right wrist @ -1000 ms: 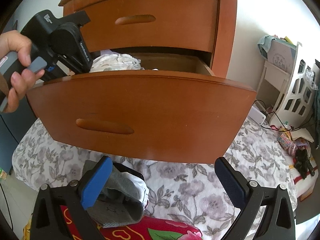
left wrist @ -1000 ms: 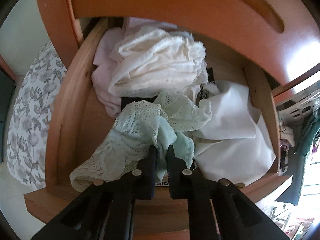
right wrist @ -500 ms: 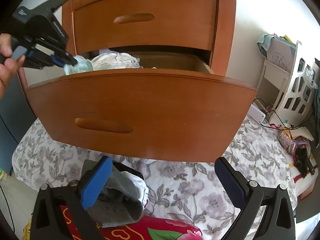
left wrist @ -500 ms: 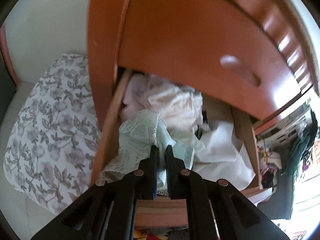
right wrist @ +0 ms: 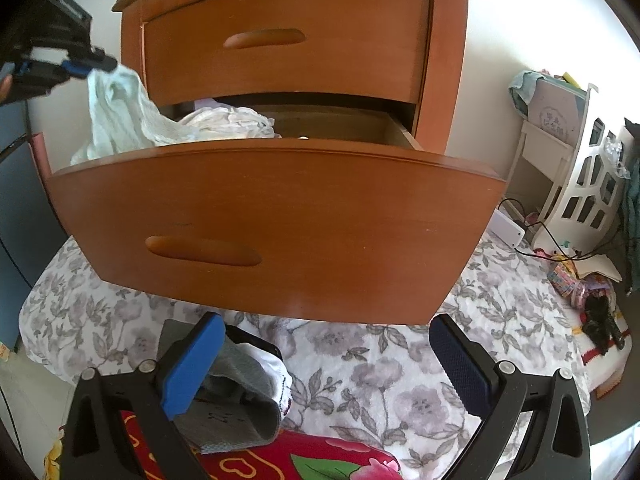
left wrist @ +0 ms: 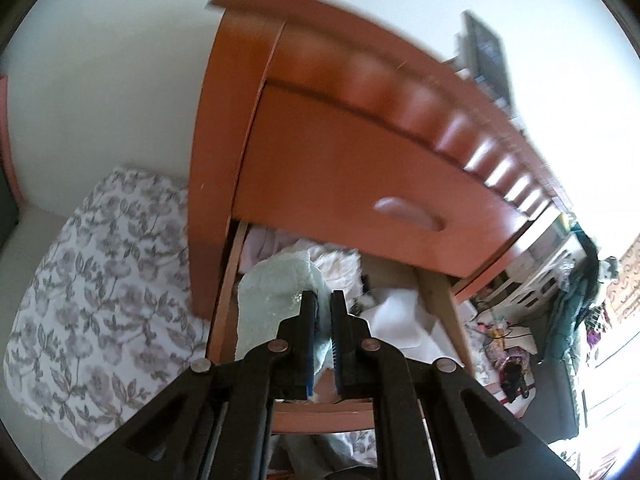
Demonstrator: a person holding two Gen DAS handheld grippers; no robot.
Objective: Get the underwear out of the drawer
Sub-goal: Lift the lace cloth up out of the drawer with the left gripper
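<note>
A pale mint lace underwear [left wrist: 276, 300] hangs from my left gripper [left wrist: 323, 300], whose jaws are shut on its cloth. In the right wrist view the same mint underwear [right wrist: 120, 116] is stretched up from the left end of the open wooden drawer [right wrist: 280, 224], with the left gripper [right wrist: 90, 65] holding its top corner above the drawer's front edge. White and pale pink garments [right wrist: 228, 122] still lie inside the drawer. My right gripper [right wrist: 324, 364] stands open below the drawer front, nothing between its blue pads.
The chest's shut upper drawer [right wrist: 288, 44] is above the open one. A floral bedspread [right wrist: 380, 368] lies under the drawer, with grey and white garments [right wrist: 240, 392] on it by my right gripper's left finger. A white shelf [right wrist: 584, 184], cables and clutter stand at the right.
My left gripper has risen and drawn back out of the drawer, pulling the mint underwear up above the drawer's front edge. The right gripper has stayed where it was.
</note>
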